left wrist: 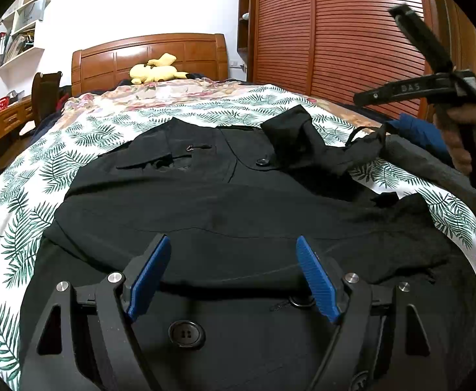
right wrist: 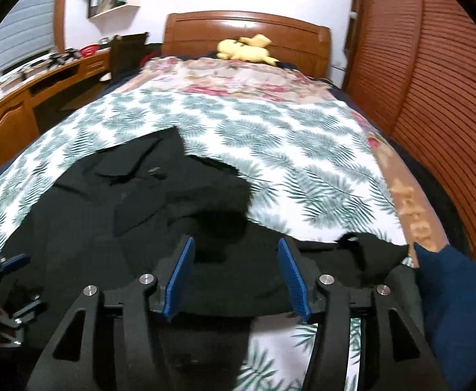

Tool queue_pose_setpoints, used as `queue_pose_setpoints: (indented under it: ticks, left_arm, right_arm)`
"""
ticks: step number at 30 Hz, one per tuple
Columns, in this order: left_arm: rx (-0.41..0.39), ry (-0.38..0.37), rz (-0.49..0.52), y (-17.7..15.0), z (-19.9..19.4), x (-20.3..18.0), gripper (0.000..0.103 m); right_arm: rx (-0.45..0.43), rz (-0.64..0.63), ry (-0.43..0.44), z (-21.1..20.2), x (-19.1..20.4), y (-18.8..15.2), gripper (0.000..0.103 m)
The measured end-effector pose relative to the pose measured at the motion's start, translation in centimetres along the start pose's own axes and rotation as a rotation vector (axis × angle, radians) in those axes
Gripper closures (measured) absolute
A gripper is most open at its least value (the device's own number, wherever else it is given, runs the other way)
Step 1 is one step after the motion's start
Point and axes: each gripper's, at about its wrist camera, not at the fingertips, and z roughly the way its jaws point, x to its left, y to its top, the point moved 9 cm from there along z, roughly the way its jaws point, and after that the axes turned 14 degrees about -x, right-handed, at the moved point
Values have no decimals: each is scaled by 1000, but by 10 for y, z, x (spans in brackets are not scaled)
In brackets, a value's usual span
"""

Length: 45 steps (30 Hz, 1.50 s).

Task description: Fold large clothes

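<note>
A black coat (left wrist: 225, 202) is spread on the leaf-print bedspread (left wrist: 16, 202), one sleeve (left wrist: 306, 143) bunched across its upper right. The left claw (left wrist: 234, 277) is held wide above the buttoned front, gripping nothing. The right claw (right wrist: 238, 280) stands partly open over the coat's edge with nothing pinched. The sleeve is best regripped near its cuff and laid flat across the body before the next fold. The coat's near hem is cut off, and motion blur obscures detail in the right wrist view.
</note>
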Motion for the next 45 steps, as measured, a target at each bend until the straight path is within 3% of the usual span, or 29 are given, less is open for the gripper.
queue_pose_setpoints:
  ticks: [2, 16, 26, 27, 29, 32, 38, 45]
  left_arm:
    - [1, 0, 0, 0, 0, 0, 23]
    - [1, -1, 0, 0, 0, 0, 23]
    - [2, -2, 4, 0, 0, -1, 23]
    - [0, -3, 6, 0, 0, -1, 23]
    - [-5, -6, 12, 1, -3, -2, 23]
    - [-13, -14, 19, 4, -11, -4, 23]
    - [-27, -6, 27, 7, -30, 3, 23]
    - [-40, 26, 3, 12, -50, 27, 23]
  right_arm:
    - [13, 32, -19, 5, -12, -6, 39]
    - [173, 236, -134, 59, -77, -65, 38]
    - [215, 447, -103, 88, -102, -85, 38]
    - [209, 458, -92, 92, -103, -83, 40]
    - [212, 452, -73, 98, -99, -81, 83]
    - [182, 376, -83, 97, -92, -69, 97]
    - [43, 236, -62, 65, -58, -18, 99]
    - [-109, 106, 56, 7, 13, 36, 99]
